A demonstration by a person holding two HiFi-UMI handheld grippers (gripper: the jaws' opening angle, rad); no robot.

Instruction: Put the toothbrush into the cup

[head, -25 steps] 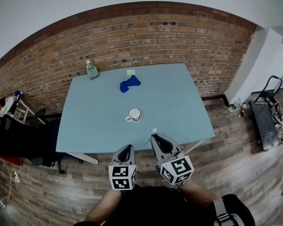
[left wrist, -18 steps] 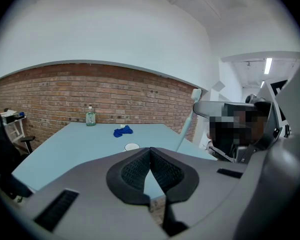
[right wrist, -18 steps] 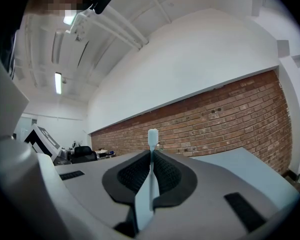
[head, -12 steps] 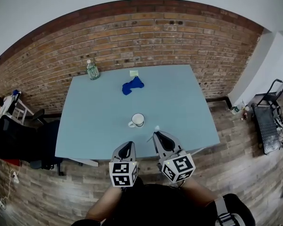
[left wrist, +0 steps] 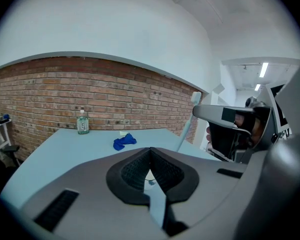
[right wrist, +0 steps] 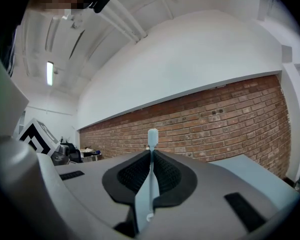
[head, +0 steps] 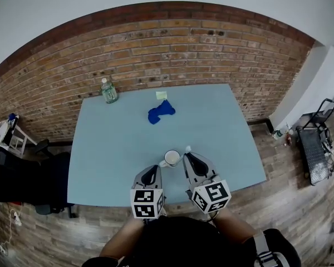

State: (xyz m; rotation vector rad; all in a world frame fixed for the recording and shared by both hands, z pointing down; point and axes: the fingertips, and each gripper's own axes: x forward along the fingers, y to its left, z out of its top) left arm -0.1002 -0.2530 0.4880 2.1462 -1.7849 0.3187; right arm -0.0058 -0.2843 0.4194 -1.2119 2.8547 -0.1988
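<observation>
The right gripper (right wrist: 151, 159) has its jaws pinched on the toothbrush (right wrist: 151, 176), gripping the pale handle so that the brush stands upright, its head rising above the jaw tips against the brick wall (head: 211, 54). In the head view the brush head pokes out past this gripper's tips, just right of the cup (head: 172, 158) and close to its rim, though whether it is over the opening or beside it cannot be told. The white cup stands upright on the light blue bench (head: 111, 149), near the front edge, with its handle turned to the left. The left gripper (left wrist: 150, 154) has its jaws pressed together with nothing held between them; a sliver of the cup shows past them in its own view, and the toothbrush slants up at the right of that view. In the head view this gripper hangs over the front part of the bench, just left of the cup and beside the right gripper. Farther back lies a crumpled blue cloth (head: 160, 111), with a small yellowish note (head: 161, 95) just behind it. A clear bottle (head: 107, 90) stands at the back left corner, near the wall.
</observation>
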